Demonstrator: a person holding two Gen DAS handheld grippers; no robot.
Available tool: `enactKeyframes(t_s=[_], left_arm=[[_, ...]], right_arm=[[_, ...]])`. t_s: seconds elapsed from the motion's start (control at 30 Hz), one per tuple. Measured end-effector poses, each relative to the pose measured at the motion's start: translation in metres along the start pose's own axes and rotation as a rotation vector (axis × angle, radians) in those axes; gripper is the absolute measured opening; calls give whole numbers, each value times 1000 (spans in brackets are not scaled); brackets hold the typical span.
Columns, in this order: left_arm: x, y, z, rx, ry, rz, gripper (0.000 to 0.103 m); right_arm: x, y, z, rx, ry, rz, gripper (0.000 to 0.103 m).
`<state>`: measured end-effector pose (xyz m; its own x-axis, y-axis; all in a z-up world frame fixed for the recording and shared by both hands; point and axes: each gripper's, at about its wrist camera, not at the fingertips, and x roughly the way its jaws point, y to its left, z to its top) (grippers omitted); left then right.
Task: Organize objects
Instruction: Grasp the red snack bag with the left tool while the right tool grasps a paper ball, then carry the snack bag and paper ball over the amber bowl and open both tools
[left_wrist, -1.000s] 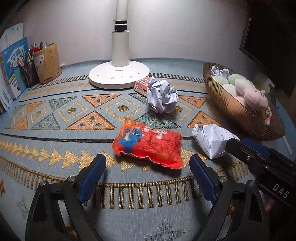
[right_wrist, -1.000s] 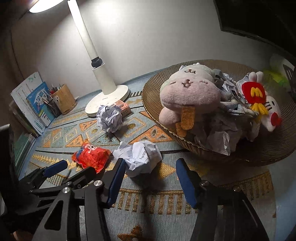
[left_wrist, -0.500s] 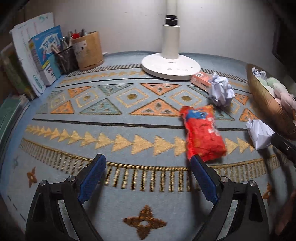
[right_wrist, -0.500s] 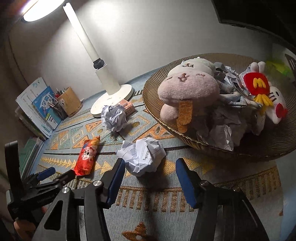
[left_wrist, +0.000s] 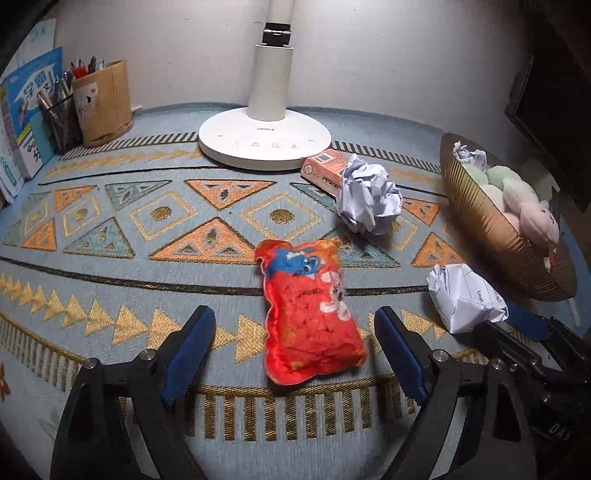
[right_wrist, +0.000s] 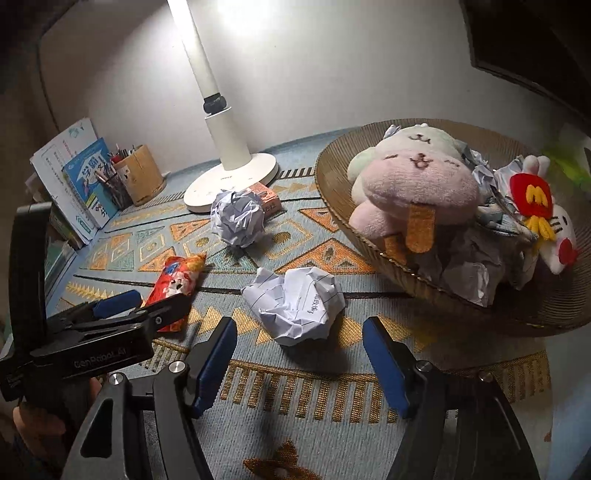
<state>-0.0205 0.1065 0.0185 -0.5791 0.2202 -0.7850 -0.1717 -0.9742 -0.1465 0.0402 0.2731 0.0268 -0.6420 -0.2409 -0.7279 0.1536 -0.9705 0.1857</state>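
**A:** What could go wrong here?

**B:** Mostly the red snack packet (left_wrist: 312, 314). It is puffy and slick-looking, and it lies slanted between the left gripper (left_wrist: 295, 350) fingers, nearer the right-hand pad. Those fingers are closing but not yet touching it. If one pad arrives first, I'd guess the packet pivots or skids across the patterned cloth on the counter (left_wrist: 110, 266) instead of being caught.

**A:** And the other side?

**B:** The right gripper (right_wrist: 299, 363) has its fingers spreading, released, with nothing held. The crumpled lined paper ball (right_wrist: 295, 304) sits just ahead of the pads, roughly centred between them, resting on the cloth. It is light and springy, so a shallow pinch could squeeze it out forwards.

**A:** Anything between the two tools?

**B:** They are close together. In the right wrist view the left gripper's body sits just beside the right one's left finger (right_wrist: 216, 360), so a bump is possible.

**A:** Where would things go?

**B:** Probably the woven basket (right_wrist: 332, 192), already crowded with plush toys and paper, so drops may roll off.
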Motion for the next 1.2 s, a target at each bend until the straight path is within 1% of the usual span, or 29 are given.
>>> enactKeyframes(t_s=[0.07,0.1,0.13,0.17,0.2,0.23,0.27,0.3,0.37,0.43,0.53,0.6,0.67,0.73,0.77,0.8,0.87,0.9,0.97,1.03,1.13,1.2], left_arm=[[6,-4,3,9,18,20,81],[7,-6,3,19,7,34,75],[7,-8,3,32,1,47,70],[7,-9,3,45,-3,59,59],[6,-10,3,54,-8,49,51],[5,-11,3,60,-15,29,45],[4,-11,2,64,-18,20,39],[4,-11,1,65,-21,22,36],[-3,-8,-3,59,-28,3,32],[-17,-1,-11,50,-39,-19,31],[-40,9,-27,50,-71,-10,31],[-50,14,-36,55,-80,-2,31],[-56,19,-46,60,-87,14,31],[-54,26,-53,58,-85,36,31],[-51,29,-55,46,-71,39,31],[-49,32,-55,26,-51,34,31],[-50,38,-56,-16,-52,10,31],[-49,39,-57,-27,-50,7,31],[-49,38,-58,-22,-60,13,31],[-49,34,-59,-3,-64,36,31],[-48,28,-58,23,-63,70,33],[-48,28,-58,18,-63,66,33]], right_arm=[[10,4,3,-25,40,-19,69],[15,6,5,-35,54,-25,67],[19,8,7,-44,61,-33,63],[23,10,9,-52,66,-38,60],[26,12,11,-63,73,-48,52],[30,14,12,-73,82,-63,44],[33,17,12,-82,83,-75,39],[33,19,13,-92,77,-81,39],[28,23,11,-107,60,-56,37],[14,27,7,-119,23,-32,37],[-11,33,-4,-104,-3,6,37],[-23,39,-14,-96,-6,10,37],[-29,43,-25,-104,1,-9,38],[-27,47,-36,-134,8,-58,38],[-25,48,-40,-145,14,-71,38],[-22,47,-42,-144,23,-70,38],[-16,45,-44,-140,46,-71,38],[-15,45,-43,-142,42,-72,38],[-13,43,-43,-131,55,-63,39],[-9,40,-44,-116,77,-65,42],[-10,42,-44,-125,67,-79,46],[-10,45,-45,-136,67,-90,47]])
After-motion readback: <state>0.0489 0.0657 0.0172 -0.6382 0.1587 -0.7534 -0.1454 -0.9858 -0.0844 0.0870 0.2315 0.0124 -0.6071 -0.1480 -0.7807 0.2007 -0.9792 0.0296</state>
